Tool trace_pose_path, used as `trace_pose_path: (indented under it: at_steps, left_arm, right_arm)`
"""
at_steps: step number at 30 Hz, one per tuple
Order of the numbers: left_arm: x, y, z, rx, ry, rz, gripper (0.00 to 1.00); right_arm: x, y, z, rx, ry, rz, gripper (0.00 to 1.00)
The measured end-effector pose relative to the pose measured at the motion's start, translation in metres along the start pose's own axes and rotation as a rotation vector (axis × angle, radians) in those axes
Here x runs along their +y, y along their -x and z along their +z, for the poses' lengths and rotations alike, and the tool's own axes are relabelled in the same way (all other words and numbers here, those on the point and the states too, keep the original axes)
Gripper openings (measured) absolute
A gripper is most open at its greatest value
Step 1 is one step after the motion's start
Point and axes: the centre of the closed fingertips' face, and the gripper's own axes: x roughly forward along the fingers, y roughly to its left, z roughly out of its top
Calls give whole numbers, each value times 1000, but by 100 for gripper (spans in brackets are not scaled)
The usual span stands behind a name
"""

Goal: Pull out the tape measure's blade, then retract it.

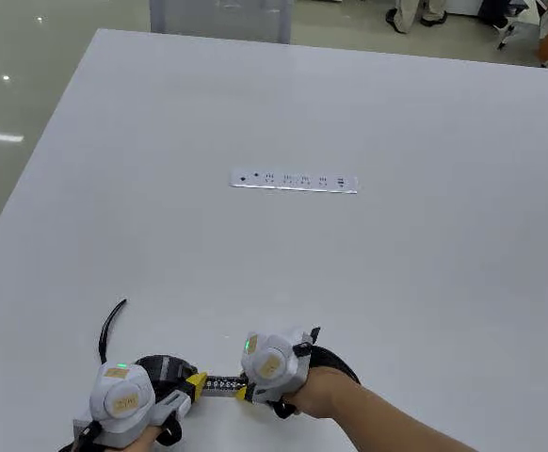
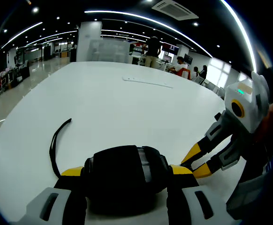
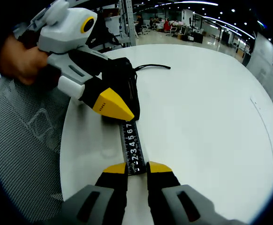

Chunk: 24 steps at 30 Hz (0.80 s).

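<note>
A black tape measure (image 1: 166, 369) lies on the white table (image 1: 368, 273) near its front edge. My left gripper (image 1: 184, 379) is shut on the case, which sits between the yellow-tipped jaws in the left gripper view (image 2: 122, 180). A short length of the blade (image 3: 132, 143) is out, its numbers facing up. My right gripper (image 3: 136, 167) is shut on the blade's end, to the right of the case (image 3: 122, 84). In the head view the blade (image 1: 220, 384) spans the small gap between the two grippers. The case's black strap (image 1: 109, 328) curls away to the left.
A flat white strip with dark markings (image 1: 294, 181) lies across the middle of the table. A grey mesh chair (image 3: 24, 140) stands by the table's near edge. People and chairs are far behind the table (image 2: 150, 47).
</note>
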Motion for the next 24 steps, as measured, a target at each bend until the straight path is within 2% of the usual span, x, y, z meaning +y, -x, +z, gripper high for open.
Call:
trace_pose_path:
  at_steps: [16,20,24]
  left_arm:
    - [0,0,1,-3,0,2,66]
    - [0,0,1,-2,0,1,66]
    - [0,0,1,-2,2,1,66]
  right_arm:
    - [0,0,-2,-11,-8,-8,15]
    - [1,1,-3,-11,22,-10,15]
    - [0,1,-3,-5,20,-7,14]
